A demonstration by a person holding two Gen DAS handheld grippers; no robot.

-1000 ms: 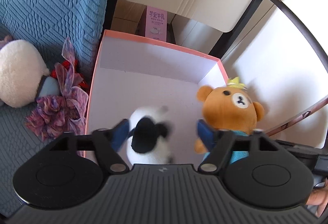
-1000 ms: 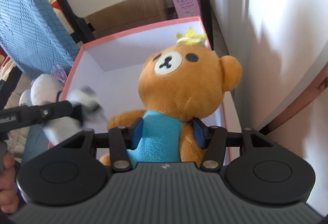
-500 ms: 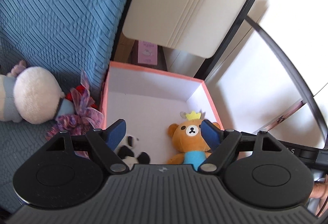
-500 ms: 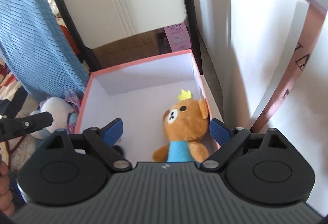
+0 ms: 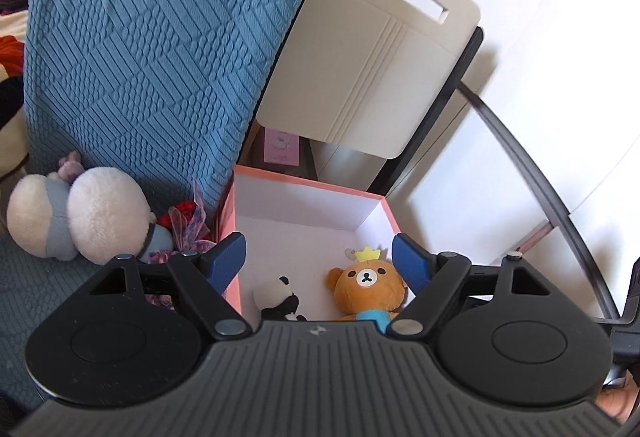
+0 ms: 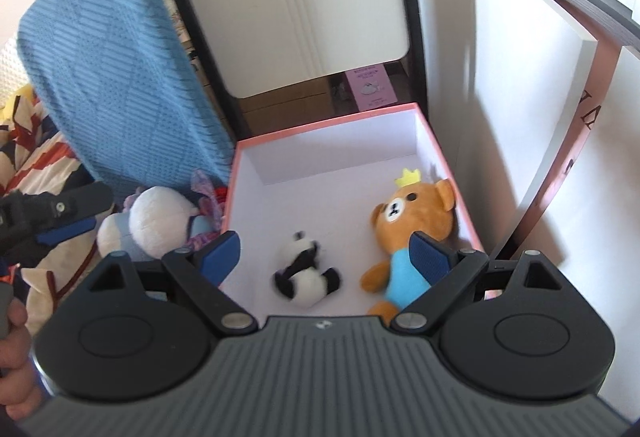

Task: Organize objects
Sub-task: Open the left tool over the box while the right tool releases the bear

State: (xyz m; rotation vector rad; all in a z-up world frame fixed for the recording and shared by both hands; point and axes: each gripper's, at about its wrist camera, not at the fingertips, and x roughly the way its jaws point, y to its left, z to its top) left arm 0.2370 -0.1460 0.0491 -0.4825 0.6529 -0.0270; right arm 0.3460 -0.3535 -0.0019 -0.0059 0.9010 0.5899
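A pink-rimmed box (image 6: pixel 336 125) (image 5: pixel 308 181) with a white inside stands on the floor. In it lie a small black-and-white panda (image 6: pixel 306 275) (image 5: pixel 278 299) and an orange bear (image 6: pixel 412 213) (image 5: pixel 368 287) with a yellow crown and a blue shirt. My right gripper (image 6: pixel 326 251) hangs open above the box with nothing between its blue pads. High over the box's near edge, my left gripper (image 5: pixel 318 259) is open and empty too. The left gripper also shows at the left edge of the right wrist view (image 6: pixel 60 213).
A white plush toy (image 5: pixel 80 215) (image 6: pixel 156 221) and a purple-red ribbon bunch (image 5: pixel 186 225) lie left of the box on a blue textured cover (image 5: pixel 152 49). Behind the box stands a beige chair back (image 5: pixel 372 69) with a pink carton (image 5: pixel 281 147) beneath. A white wall (image 6: pixel 500 97) runs along the right.
The right gripper has let go of the bear, which now lies in the box beside the panda. Both grippers have risen and pulled back from the box.
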